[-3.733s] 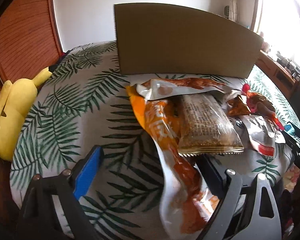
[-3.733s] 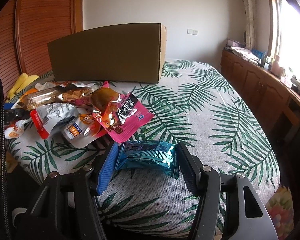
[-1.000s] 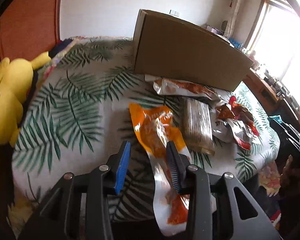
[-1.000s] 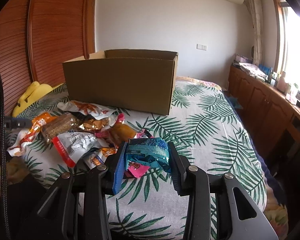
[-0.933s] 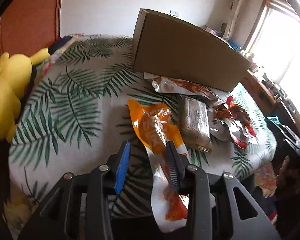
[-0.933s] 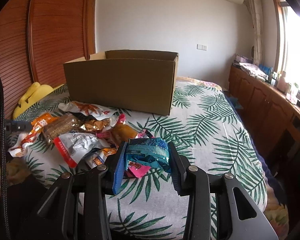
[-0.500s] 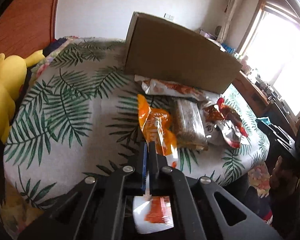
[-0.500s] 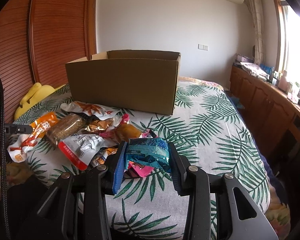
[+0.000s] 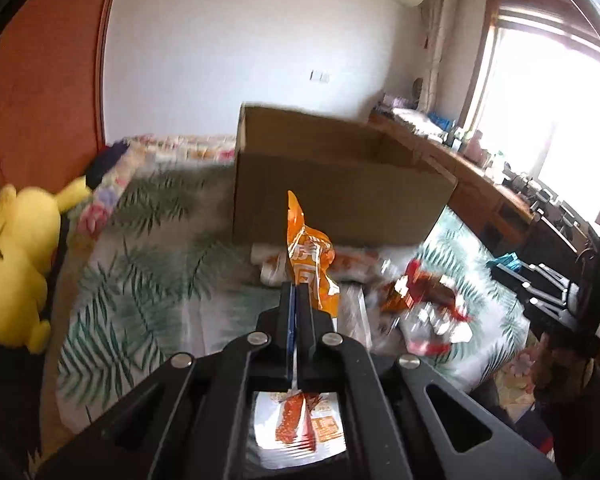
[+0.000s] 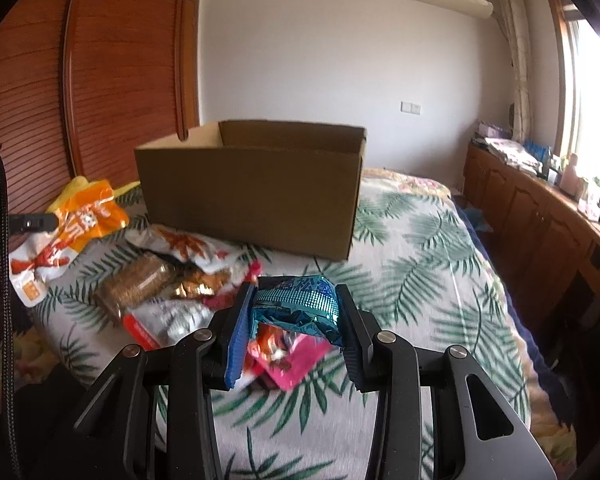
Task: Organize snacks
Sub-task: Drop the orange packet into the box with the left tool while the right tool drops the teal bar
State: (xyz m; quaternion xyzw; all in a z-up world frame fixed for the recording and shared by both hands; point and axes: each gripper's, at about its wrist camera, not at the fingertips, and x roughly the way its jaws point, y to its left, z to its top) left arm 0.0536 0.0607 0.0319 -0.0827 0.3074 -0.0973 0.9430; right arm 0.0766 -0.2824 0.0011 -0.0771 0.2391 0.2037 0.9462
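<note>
Snacks, assorted, on a bed [image 10: 412, 248] with palm-leaf cover; sorting in hand, none visibly boxed yet.

Item 1: orange packet [image 9: 310, 268]. Pinched flat in the left gripper [image 9: 295, 300], whose jaws are fully closed on the film. The packet runs through the jaws edge-on, orange end standing up ahead, white end hanging below. Seen from the right wrist it hangs clear of the cover over the bed's near left corner. Thin film gives little to grip, hence the tight pinch; it looks held high to clear the box wall.

Item 2: teal packet [image 10: 300, 308]. Held across its width by the right gripper [image 10: 294, 320], jaws partly apart and pressing both sides. It sits raised above the pile near the bed's front edge, likely waiting its turn.

Item 3: cardboard box [image 10: 252, 188]. Open-topped, standing mid-bed behind the pile, long side toward both grippers; probably the destination. Its floor is hidden from both views.

Item 4: loose pile. Brown granola-like packet [image 10: 140, 284], pink packet [image 10: 288, 364], red-and-silver packet [image 10: 160, 324], and others, overlapping just in front of the box's near wall.

Item 5: yellow plush toy [image 9: 14, 260]. At the bed's left edge, well apart from the snacks.
</note>
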